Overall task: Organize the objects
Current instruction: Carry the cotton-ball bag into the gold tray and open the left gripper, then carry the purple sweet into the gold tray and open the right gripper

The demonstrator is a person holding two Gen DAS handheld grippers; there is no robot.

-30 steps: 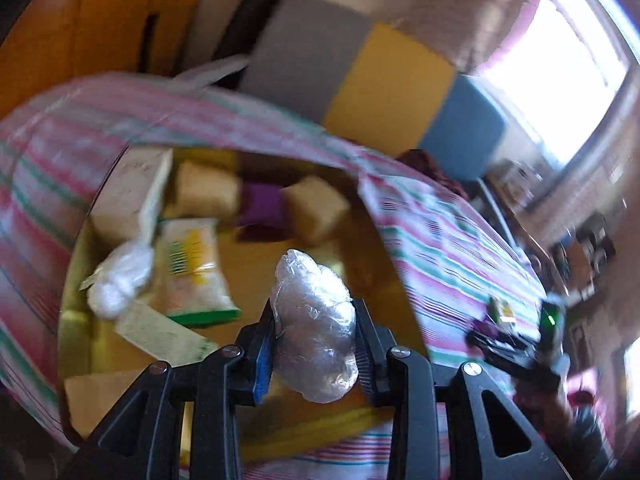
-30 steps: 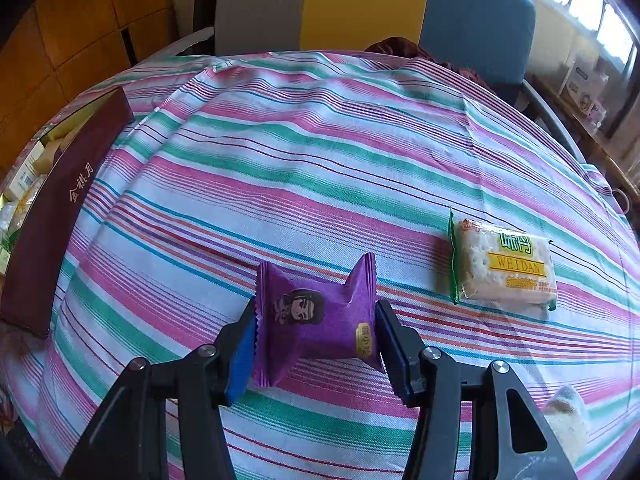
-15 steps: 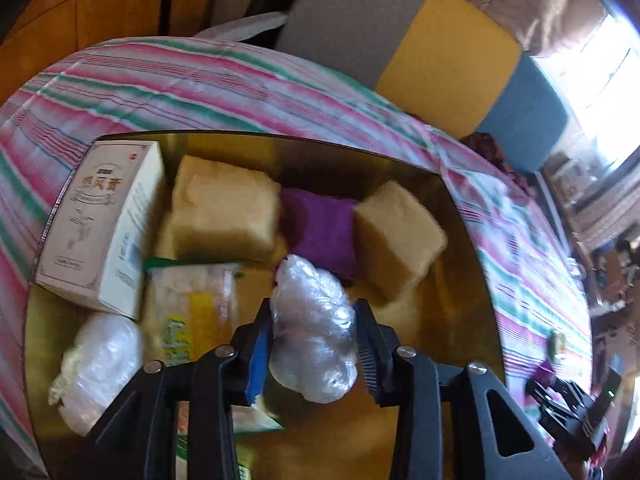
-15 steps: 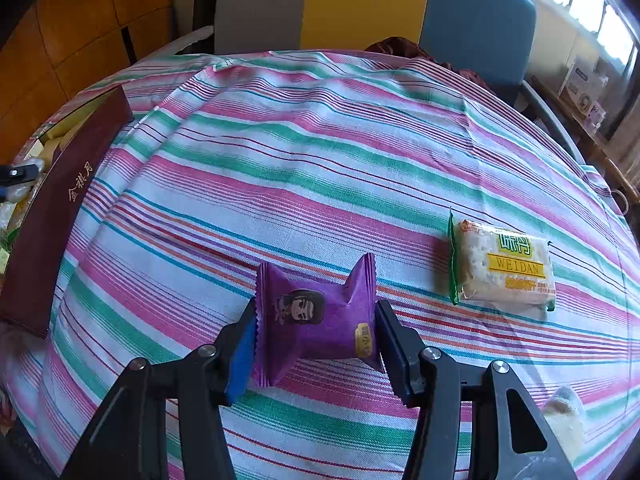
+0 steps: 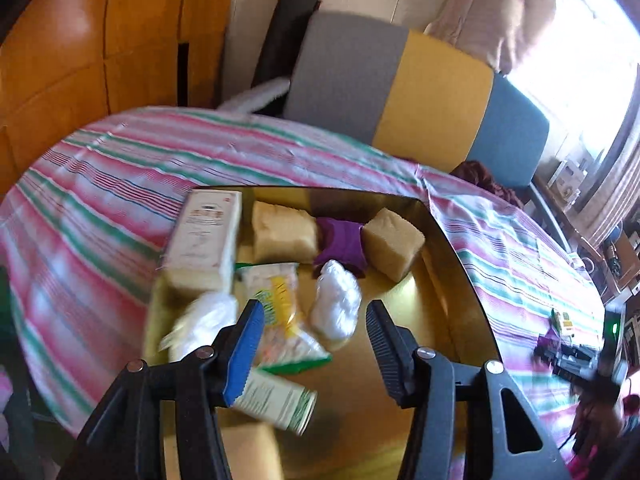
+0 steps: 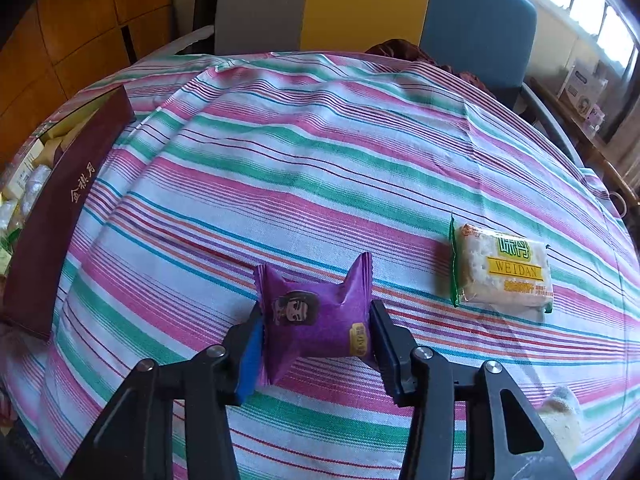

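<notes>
Over the box, left tongs are opening empty; right tongs are closing on the purple packet.

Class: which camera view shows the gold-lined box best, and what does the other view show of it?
The left wrist view: it looks down into the gold-lined box, showing its interior and the snacks inside. The right wrist view shows only its dark red outer wall at the left edge, with a sliver of contents.

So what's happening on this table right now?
A person with two handheld grippers is sorting snacks into a gold-lined box. The left gripper is opening above the box, nothing between its jaws; a clear-wrapped white bundle lies in the box just beyond them. The right gripper is closing on a purple wrapped candy on the striped tablecloth. A Weidan cracker packet waits nearby.
</notes>
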